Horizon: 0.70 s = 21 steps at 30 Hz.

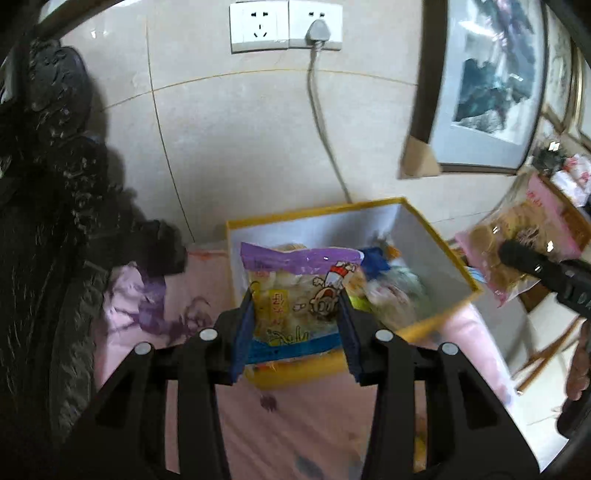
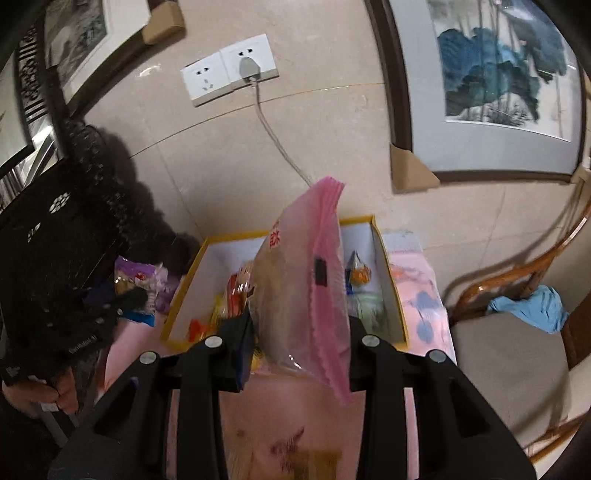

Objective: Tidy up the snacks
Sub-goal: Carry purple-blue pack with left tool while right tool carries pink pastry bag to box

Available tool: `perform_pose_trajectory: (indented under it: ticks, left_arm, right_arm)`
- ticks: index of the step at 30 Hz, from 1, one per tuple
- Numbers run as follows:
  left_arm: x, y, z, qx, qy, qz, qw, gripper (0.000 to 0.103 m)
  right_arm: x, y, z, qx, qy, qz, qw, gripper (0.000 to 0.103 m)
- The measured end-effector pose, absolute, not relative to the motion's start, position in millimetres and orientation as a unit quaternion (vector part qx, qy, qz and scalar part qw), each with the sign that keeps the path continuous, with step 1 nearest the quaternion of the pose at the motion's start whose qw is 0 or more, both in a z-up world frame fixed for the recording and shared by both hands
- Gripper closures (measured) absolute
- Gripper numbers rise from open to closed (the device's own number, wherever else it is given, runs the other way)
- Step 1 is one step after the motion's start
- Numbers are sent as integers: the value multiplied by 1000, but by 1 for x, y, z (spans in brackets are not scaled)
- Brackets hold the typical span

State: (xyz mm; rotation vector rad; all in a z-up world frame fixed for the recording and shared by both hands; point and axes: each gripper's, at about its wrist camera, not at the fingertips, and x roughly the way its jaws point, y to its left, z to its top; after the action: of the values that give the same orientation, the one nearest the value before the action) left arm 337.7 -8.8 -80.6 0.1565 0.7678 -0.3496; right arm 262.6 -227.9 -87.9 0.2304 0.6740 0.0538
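Snacks are in the carrying step: the left gripper (image 1: 297, 314) is clamped on a purple-topped packet (image 1: 299, 291) and the right gripper (image 2: 301, 336) on a pink packet (image 2: 306, 280), both above the yellow-rimmed box (image 1: 439, 236), so next comes lowering and releasing inside it.

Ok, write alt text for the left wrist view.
The left tongs grip a purple-topped snack bag just above a yellow-rimmed box of snacks on a pink cloth. At right, the right tongs hold a pink snack bag; behind, a tiled wall carries a socket.
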Motion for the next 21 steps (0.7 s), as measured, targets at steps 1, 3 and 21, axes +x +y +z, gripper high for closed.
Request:
perform_pose_trajectory:
  ticks: [1, 3, 21]
  left_arm:
    - [346, -11, -83, 79, 373, -166, 910, 61]
    - [362, -17, -91, 82, 378, -163, 908, 61]
    - [391, -24, -114, 107, 372, -108, 916, 2]
  right_arm:
    - [277, -231, -89, 115, 329, 31, 937, 68]
    - [300, -237, -91, 119, 330, 38, 936, 68]
    - [338, -239, -105, 83, 339, 15, 937, 1]
